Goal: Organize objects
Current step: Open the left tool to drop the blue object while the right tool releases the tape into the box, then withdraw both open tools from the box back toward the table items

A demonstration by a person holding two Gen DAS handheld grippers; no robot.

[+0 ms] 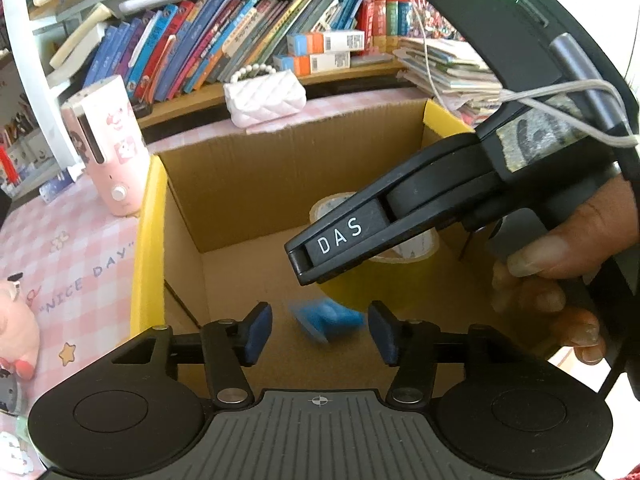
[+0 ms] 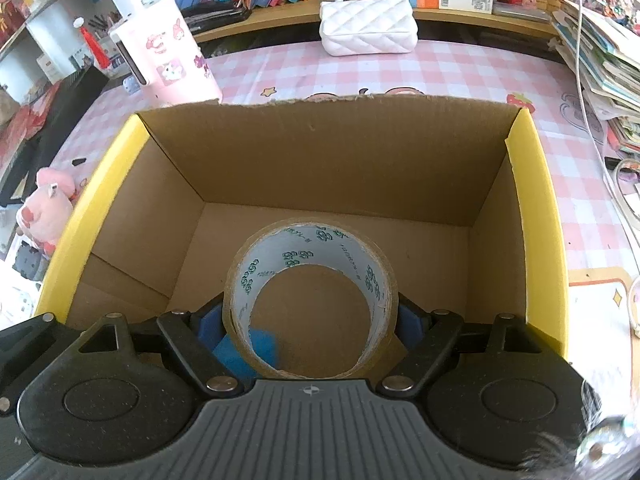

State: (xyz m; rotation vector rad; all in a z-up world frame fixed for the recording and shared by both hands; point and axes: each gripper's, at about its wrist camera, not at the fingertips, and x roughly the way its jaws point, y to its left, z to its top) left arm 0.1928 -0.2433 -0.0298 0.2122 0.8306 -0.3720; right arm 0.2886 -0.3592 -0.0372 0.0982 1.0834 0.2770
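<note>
open cardboard box (image 2: 332, 160) with yellow outer sides, standing on a pink checked tablecloth (image 2: 460, 76); taken here as the landmark for all else.

right gripper (image 2: 310, 330) held above the near edge of the box and pointing down into it, blue pads (image 2: 208, 326) pressed on either side of a roll of brown packing tape (image 2: 312, 300). roll gripped firmly, its hole facing the camera, white inner core printed with green marks, hanging inside the box above the bare cardboard floor.

left gripper (image 1: 316, 330) also over the near side of the box, aimed down into it, jaws parted and gripping nothing. small blue object (image 1: 326, 320) between and beyond the blue pads (image 1: 256, 332), touching neither, blurred, kind not clear; not clear either whether resting on the box floor or in the air. same blue shape glimpsed through the tape roll's hole in the right wrist view.

in the left wrist view, right gripper reaching in from the right side of the box, one black finger marked "das", a hand (image 1: 576, 248) wrapped round its handle.

beyond the far wall of the box: white quilted handbag (image 2: 368, 26) with a pearl handle, and behind that a shelf of books (image 1: 224, 44). beyond the far left corner: pink and white cartoon-printed container (image 2: 168, 56), upright. left of the box: pink plush toy (image 2: 46, 210) on the cloth. right of the box: untidy stack of booklets (image 2: 600, 52).
</note>
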